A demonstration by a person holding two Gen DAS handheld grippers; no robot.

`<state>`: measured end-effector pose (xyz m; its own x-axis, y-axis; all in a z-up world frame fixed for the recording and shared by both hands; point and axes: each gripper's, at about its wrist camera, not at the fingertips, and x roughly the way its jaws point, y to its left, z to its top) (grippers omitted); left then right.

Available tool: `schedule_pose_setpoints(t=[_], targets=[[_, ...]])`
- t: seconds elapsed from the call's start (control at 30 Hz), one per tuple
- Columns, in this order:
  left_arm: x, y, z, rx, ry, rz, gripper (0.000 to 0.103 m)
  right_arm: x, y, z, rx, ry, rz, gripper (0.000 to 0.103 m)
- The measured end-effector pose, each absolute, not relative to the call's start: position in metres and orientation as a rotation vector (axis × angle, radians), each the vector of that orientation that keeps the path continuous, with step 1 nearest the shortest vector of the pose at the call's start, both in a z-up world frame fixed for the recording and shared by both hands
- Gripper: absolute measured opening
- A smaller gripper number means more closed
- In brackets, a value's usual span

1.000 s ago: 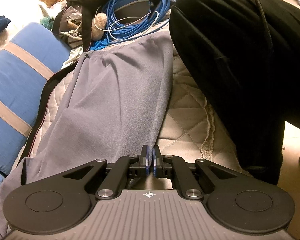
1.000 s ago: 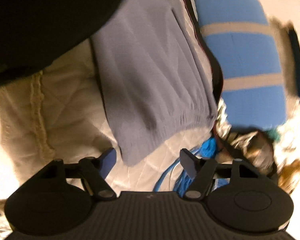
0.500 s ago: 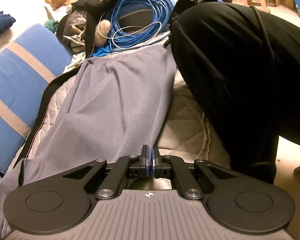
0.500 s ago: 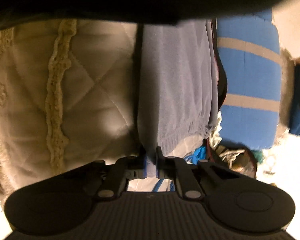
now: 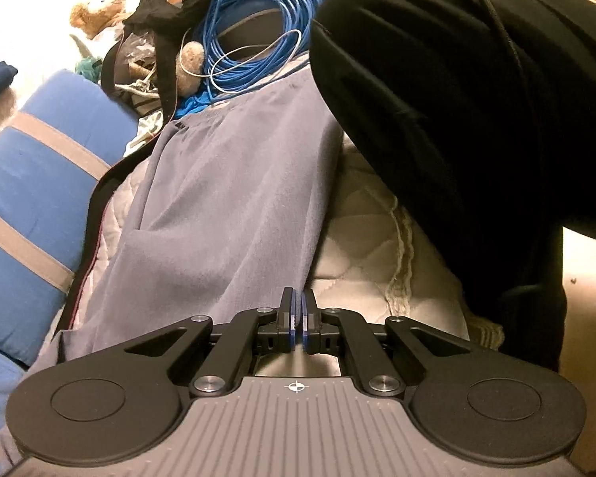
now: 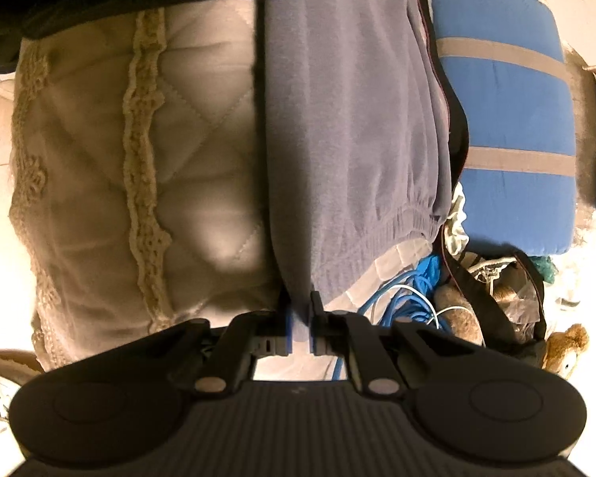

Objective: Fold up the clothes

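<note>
Grey sweatpants [image 5: 234, 206] lie lengthwise on the quilted bedcover [image 6: 194, 167], between the person's black-clad leg [image 5: 457, 119] and a blue cushion [image 5: 24, 206]. Legs appear doubled; crosswise folds remain. Fabric is soft, ribbed at the cuff. Left gripper [image 5: 298, 318] pinches the near end; right gripper [image 6: 298, 320] clamps the cuff corner.

a lived-in room of a home, most likely a bedroom: the work surface is a cream quilted bedcover [image 6: 202, 151] with a crocheted lace trim, and a rolled blue mattress pad [image 5: 31, 198] with grey straps lies alongside it. a teddy bear [image 5: 95, 12] sits in the clutter at the far end, beside a coil of blue cable [image 5: 258, 31] and a dark bag [image 5: 167, 8] (wooden furniture legs show beyond, blurred).
</note>
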<state>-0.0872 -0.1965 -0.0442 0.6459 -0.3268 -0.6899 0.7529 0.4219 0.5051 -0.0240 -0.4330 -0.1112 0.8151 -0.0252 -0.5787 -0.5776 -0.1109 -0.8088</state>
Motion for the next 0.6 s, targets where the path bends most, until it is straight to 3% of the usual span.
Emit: schedule_pose_setpoints(t=[0.17,0.2,0.33,0.37,0.43,0.47,0.5,0.6], targets=[[-0.089,-0.189,-0.036,0.841,0.513,-0.719,0.003,-0.027,-0.434,-0.11,-1.61,0.479,0.49,0.01],[-0.088,-0.187,-0.035,0.828,0.511,-0.717,0.005,-0.027,-0.434,-0.106,-1.597,0.48,0.488,0.03],[-0.087,-0.18,-0.03,0.815,0.489,-0.718,0.006,-0.011,-0.436,-0.072,-1.485,0.527,0.456,0.064],[-0.088,-0.178,-0.028,0.812,0.477,-0.716,0.009,-0.008,-0.437,-0.06,-1.45,0.526,0.447,0.068],[-0.088,-0.174,-0.023,0.785,0.458,-0.711,0.036,-0.002,-0.436,-0.036,-1.385,0.518,0.415,0.081],[-0.088,-0.17,-0.02,0.765,0.449,-0.706,0.042,0.001,-0.434,-0.022,-1.348,0.508,0.396,0.082],[-0.087,-0.167,-0.018,0.746,0.442,-0.699,0.047,0.003,-0.431,-0.009,-1.306,0.494,0.379,0.085],[-0.078,-0.152,-0.008,0.676,0.45,-0.647,0.047,0.008,-0.413,0.029,-1.168,0.445,0.343,0.09]])
